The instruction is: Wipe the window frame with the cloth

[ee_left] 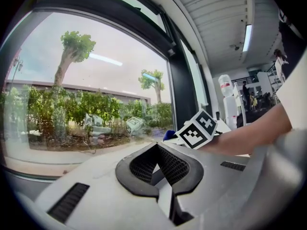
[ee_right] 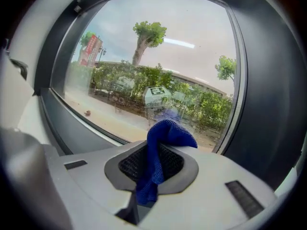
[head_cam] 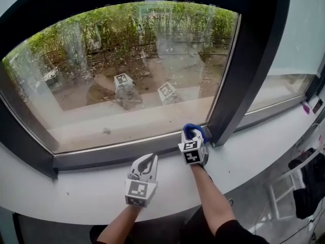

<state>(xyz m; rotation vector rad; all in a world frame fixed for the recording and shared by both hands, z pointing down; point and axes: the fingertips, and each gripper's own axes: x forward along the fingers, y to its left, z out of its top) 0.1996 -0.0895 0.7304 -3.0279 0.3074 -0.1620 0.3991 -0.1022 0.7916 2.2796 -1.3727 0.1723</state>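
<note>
From the head view, my right gripper (head_cam: 193, 136) is at the window frame (head_cam: 117, 154), in the bottom corner where the lower rail meets the dark upright post. The blue cloth (head_cam: 193, 130) bunches at its tip and seems to touch the rail. My left gripper (head_cam: 145, 161) rests idle on the white sill (head_cam: 76, 192), apart from the frame. I judge this to be the wiping step. To do it well, I'd press the cloth flat into the corner, then drag it left along the rail in one steady line. I'd keep the hard jaw tips off the glass (head_cam: 127, 75).

In the left gripper view, the left gripper (ee_left: 163, 169) has its jaws closed together with nothing between them. A sliver of the cloth (ee_left: 169, 134) shows past it, beside the other tool's marker cube.

In the right gripper view, the right gripper (ee_right: 151, 169) is clamped on the cloth (ee_right: 160, 147). The cloth is a deep blue, coarse weave, pinched into a narrow fold. One peak stands up over the jaws and a short tail hangs below. So little of it sticks out that I'd angle the tool to lead with that peak. The frame's rail (ee_right: 76, 128) runs off to the left, dark and smooth.
</note>
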